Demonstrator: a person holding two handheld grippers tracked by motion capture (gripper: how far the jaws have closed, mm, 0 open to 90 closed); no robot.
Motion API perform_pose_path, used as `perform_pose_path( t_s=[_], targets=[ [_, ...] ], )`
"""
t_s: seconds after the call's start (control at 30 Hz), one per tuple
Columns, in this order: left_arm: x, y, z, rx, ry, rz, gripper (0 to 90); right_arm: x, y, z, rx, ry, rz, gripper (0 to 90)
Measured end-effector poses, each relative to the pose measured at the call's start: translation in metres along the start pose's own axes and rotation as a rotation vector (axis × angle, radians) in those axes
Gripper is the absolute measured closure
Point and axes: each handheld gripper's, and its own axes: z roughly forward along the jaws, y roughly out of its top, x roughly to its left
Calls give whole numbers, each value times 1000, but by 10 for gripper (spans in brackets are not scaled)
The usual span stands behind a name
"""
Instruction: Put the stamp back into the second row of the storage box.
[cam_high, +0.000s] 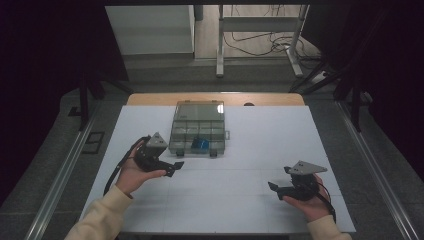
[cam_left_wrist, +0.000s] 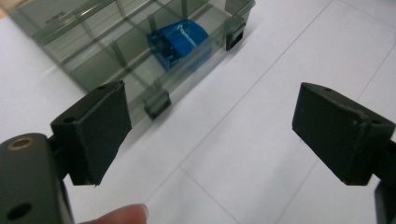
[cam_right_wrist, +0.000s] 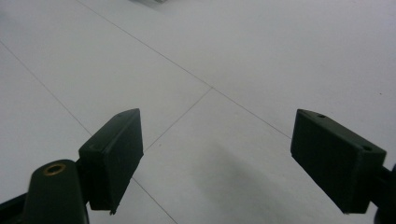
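Observation:
A clear grey compartment box (cam_high: 197, 128) with its lid closed lies at the middle back of the white table (cam_high: 250, 150). A blue object (cam_high: 200, 144) sits in a front compartment; the left gripper view has the box (cam_left_wrist: 93, 51) and the blue object (cam_left_wrist: 180, 43) at upper left. My left gripper (cam_high: 176, 167) hovers just left of the box's front corner, open, nothing between its jaws (cam_left_wrist: 210, 135). My right gripper (cam_high: 272, 187) rests at the front right, open and empty (cam_right_wrist: 217, 158), pointing over bare table.
Two small latches (cam_left_wrist: 157, 103) stick out of the box's front wall. Beyond the far table edge stand a metal frame (cam_high: 260, 30) and loose cables on the floor. Dark curtains flank both sides.

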Motion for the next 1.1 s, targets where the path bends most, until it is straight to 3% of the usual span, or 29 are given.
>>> perform_pose_path(
  t_s=[0.1, 0.2, 0.3, 0.37, 0.4, 0.43, 0.6, 1.1],
  targets=[
    [-3, -10, -4, -14, 20, -10, 116, 0, 0, 0, -2, -3, 2, 172],
    [-5, -26, -9, -41, 49, -48, 120, 0, -1, -1, -2, -6, 1, 171],
    [-7, -40, -12, -43, 88, -44, 122, -1, -2, -2, 1, -12, 4, 171],
    [-8, -57, -17, -75, 96, -57, 122, -3, -2, -2, -1, -16, 11, 170],
    [-8, -57, -17, -75, 96, -57, 125, -3, -2, -2, -1, -16, 11, 170],
    [-8, -68, -18, -86, 103, -79, 126, -4, -2, -2, -1, -19, 12, 171],
    [-5, -87, -14, -65, 104, -120, 128, -4, -2, -2, -2, -17, 13, 171],
    [2, -85, -3, -59, 127, -126, 133, -4, -3, -3, -9, -23, 6, 170]
  ],
)
